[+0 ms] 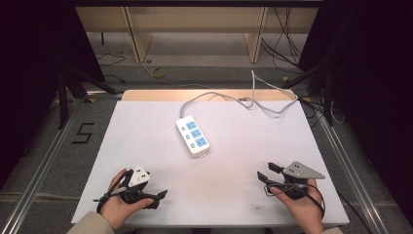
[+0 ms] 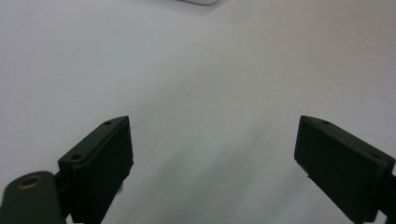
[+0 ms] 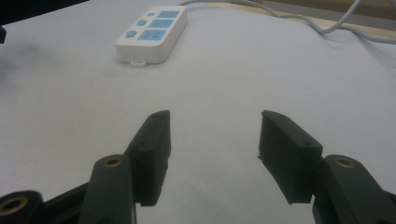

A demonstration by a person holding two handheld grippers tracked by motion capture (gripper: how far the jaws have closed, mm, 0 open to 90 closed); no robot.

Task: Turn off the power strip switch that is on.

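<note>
A white power strip (image 1: 193, 135) with blue sockets lies in the middle of the white table (image 1: 243, 146). Its grey cable (image 1: 219, 96) runs off over the far edge. My left gripper (image 1: 159, 199) rests near the front left of the table, jaws pointing right. In the left gripper view it (image 2: 212, 123) stands wide open over bare table, with the strip's edge (image 2: 196, 1) at the top. My right gripper (image 1: 265, 171) sits at the front right, pointing toward the strip. It (image 3: 215, 115) is open and holds nothing, with the power strip (image 3: 152, 32) ahead to the left.
A wooden board (image 1: 204, 93) lines the table's far edge. Loose cables (image 1: 272, 92) trail onto the floor behind. A black "5" (image 1: 83, 132) marks the floor at the left. Dark stands (image 1: 63, 87) flank both sides.
</note>
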